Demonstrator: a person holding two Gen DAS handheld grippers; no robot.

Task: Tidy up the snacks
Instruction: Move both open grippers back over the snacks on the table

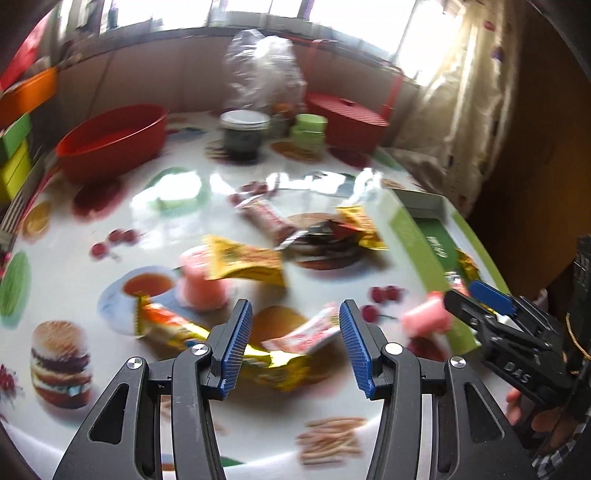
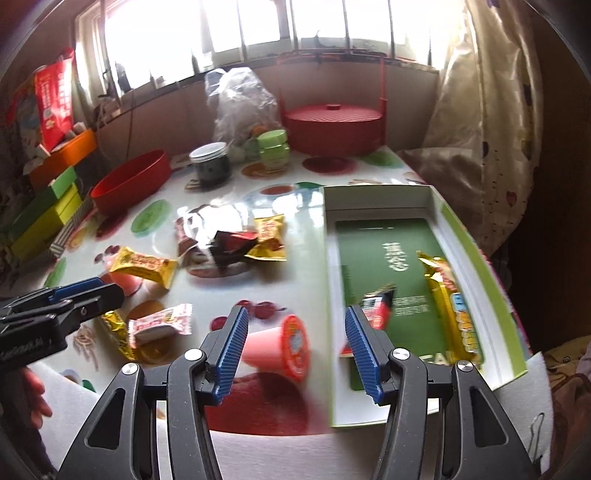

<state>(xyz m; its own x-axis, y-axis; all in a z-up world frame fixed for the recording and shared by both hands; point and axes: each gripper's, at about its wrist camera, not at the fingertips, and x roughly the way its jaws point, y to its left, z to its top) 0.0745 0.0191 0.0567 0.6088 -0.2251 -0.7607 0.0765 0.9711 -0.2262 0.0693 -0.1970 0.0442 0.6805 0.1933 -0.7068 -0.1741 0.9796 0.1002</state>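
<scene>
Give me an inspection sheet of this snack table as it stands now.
Surface: glossy white tablecloth printed with food pictures.
Job's things: open green-and-white cardboard box holding a long gold-wrapped bar and a small red-and-black packet; pink jelly cup on its side beside the box; yellow packet, pink-and-white candy wrapper and other wrappers loose on the table.
Clutter: red plastic bowl, dark lidded jar, red lidded round container, clear plastic bag.
Grippers: left gripper open, empty; right gripper open, nothing gripped.
Cables: nothing seen.
Surroundings: bright window, patterned curtain.
</scene>
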